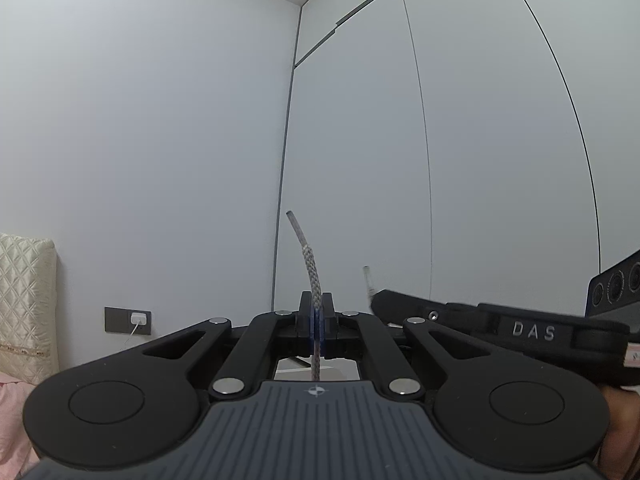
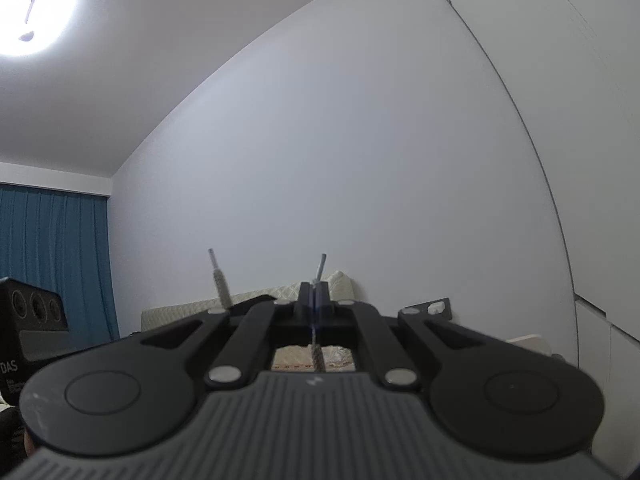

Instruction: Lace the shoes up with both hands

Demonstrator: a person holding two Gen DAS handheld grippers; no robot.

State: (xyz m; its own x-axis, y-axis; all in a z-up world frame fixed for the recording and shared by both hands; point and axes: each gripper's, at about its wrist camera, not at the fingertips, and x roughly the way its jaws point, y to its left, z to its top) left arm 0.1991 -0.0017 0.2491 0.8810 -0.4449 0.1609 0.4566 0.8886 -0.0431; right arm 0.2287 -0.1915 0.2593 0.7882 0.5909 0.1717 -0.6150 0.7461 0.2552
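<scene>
Both grippers are raised and point nearly level, a little upward, toward pale walls. The left gripper (image 1: 317,310) has its jaws pressed together on a grey woven lace end (image 1: 311,270), which rises from between the pads toward twelve o'clock and curves slightly to eleven, ending in a clear tip. The right gripper (image 2: 315,298) is likewise clamped on the other lace end (image 2: 320,266); only its short tip shows above the pads, tilted toward one o'clock. In the left view the right gripper lies at three o'clock, close beside the left one. The laces drop away beneath each gripper body, so the shoe itself is hidden in both views. A cream quilted cushion (image 1: 24,300) and a wall socket (image 1: 128,320) sit at nine o'clock, partly cut off.
</scene>
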